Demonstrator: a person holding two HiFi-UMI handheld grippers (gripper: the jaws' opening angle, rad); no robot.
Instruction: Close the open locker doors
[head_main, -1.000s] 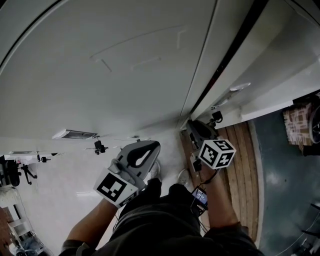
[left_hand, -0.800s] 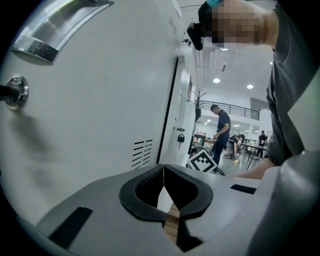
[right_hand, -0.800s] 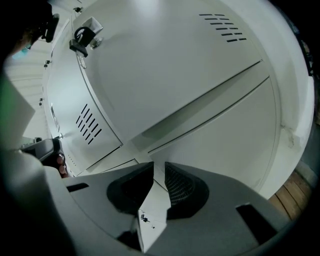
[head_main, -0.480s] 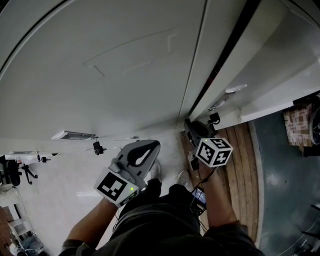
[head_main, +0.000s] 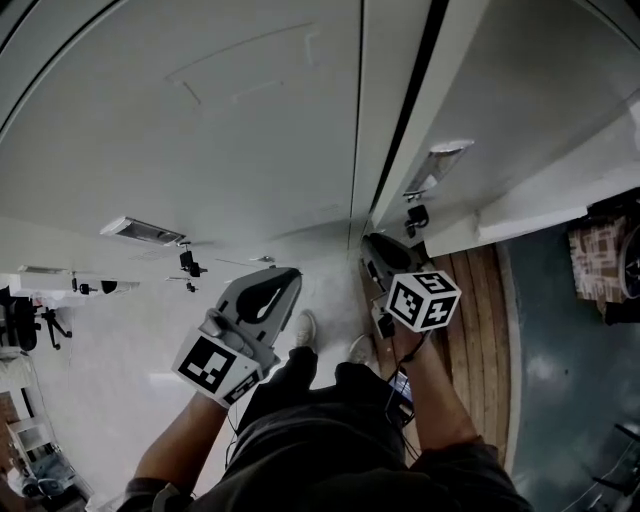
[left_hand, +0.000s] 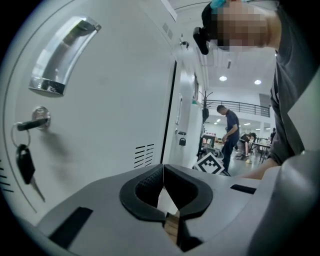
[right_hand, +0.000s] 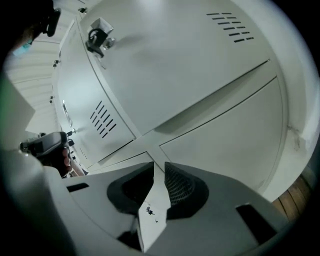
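Note:
White lockers fill the head view, seen steeply from above. A dark gap (head_main: 405, 120) runs between a closed door (head_main: 200, 130) and a door (head_main: 500, 90) that stands ajar at the right, with a chrome handle (head_main: 440, 153) and a lock (head_main: 414, 215). My right gripper (head_main: 373, 243) is low against the lockers by that gap; its jaws (right_hand: 159, 172) stand almost together, holding nothing. My left gripper (head_main: 288, 276) hangs shut and empty (left_hand: 163, 172) beside a door with a handle (left_hand: 60, 60) and a key in its lock (left_hand: 36, 119).
A strip of wooden boards (head_main: 480, 320) runs along the lockers' foot at the right, with a teal floor (head_main: 565, 340) beyond. My shoes (head_main: 305, 328) stand close to the lockers. People (left_hand: 230, 130) are far off in the hall behind.
The ajar door's handle and the dark gap have shifted left in the head view. My right gripper has edged in towards the lockers; the left one has sunk slightly to the left.

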